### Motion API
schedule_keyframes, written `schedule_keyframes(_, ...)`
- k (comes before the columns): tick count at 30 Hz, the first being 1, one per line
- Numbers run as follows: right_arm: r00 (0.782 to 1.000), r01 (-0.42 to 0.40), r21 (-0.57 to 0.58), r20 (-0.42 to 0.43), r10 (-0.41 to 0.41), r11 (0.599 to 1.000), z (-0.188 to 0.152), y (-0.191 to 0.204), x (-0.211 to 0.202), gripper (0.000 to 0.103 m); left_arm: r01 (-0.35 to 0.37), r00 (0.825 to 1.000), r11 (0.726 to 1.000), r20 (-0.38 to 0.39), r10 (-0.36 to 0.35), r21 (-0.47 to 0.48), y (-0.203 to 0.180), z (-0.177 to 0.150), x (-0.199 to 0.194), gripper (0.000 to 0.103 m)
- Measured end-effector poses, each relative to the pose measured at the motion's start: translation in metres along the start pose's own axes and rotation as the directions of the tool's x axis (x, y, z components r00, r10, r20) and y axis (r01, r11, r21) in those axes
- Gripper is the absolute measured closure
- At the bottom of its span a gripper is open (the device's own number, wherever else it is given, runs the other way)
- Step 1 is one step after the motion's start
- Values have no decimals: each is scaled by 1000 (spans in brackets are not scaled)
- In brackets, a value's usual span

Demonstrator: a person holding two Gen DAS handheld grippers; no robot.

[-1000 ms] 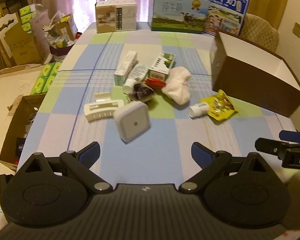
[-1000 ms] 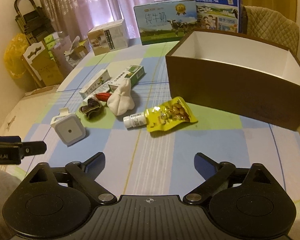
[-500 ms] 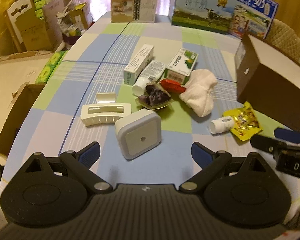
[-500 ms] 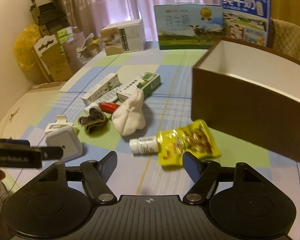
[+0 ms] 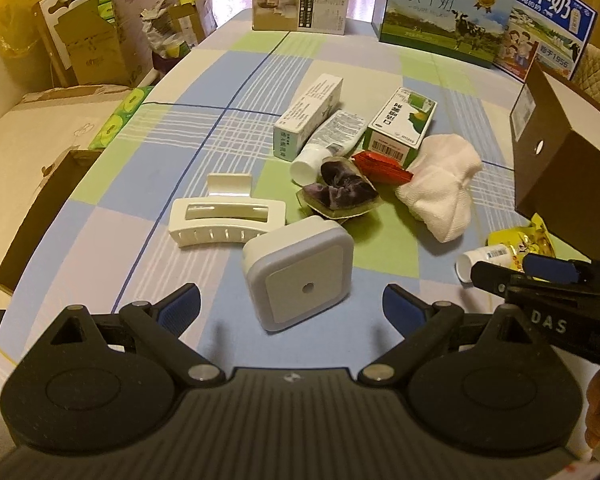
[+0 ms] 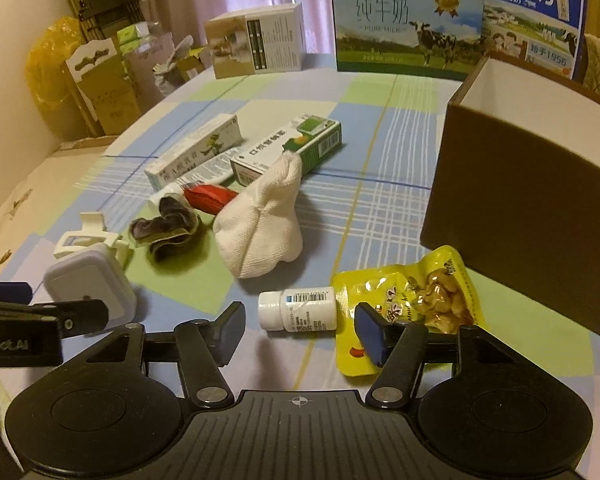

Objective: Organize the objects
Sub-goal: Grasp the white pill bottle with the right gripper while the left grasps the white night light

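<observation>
Both grippers low over desk [image 5: 236,80], nothing held. Left gripper [image 5: 291,304]: jaws wide apart, empty, square night light [image 5: 300,272] just ahead, centred between them. Right gripper [image 6: 300,330]: jaws partly open, empty, straddling white bottle [image 6: 298,309], which lies on its side touching yellow snack pouch [image 6: 416,300]. Brown box [image 6: 532,184] open, beside pouch; we judge it the destination. For clean pick we advise: centre on bottle body, keep right pad off pouch edge, close gently since bottle may roll.
</observation>
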State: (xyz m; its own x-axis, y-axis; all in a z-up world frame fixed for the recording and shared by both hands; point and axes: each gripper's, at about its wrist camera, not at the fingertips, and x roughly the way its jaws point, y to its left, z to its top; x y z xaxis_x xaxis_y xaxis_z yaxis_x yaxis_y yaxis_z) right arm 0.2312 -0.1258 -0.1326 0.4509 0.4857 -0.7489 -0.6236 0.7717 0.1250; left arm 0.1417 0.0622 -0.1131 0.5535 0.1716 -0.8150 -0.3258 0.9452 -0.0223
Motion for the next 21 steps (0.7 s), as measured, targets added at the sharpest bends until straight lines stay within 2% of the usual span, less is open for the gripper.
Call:
schedule_keyframes(6, 1000, 3, 5, -9, -3, 1000, 2, -3, 17, 52, -16, 1000, 1000, -13, 15, -22, -2, -2, 8, 6)
schedule_keyframes(7, 1000, -2, 6, -10, 2, 1000, 2, -4, 19, 58, -17, 1000, 999, -13, 17, -28, -2, -2, 8, 6)
schedule_keyframes(11, 1000, 3, -15, 10, -2, 1000, 0, -4, 18, 60, -26, 1000, 998, -8, 26, -57, -3, 0, 10, 6)
schedule_keyframes(17, 999, -19, 29, 42, 18, 999, 5, -15, 8, 60, -45, 999, 993, -1, 46, -105, -9, 5, 17, 6)
schedule_keyframes(21, 998, -22, 44, 60, 20, 999, 9, -21, 2, 60, -65, 998, 993, 13, 66, -102, -9, 7, 24, 6)
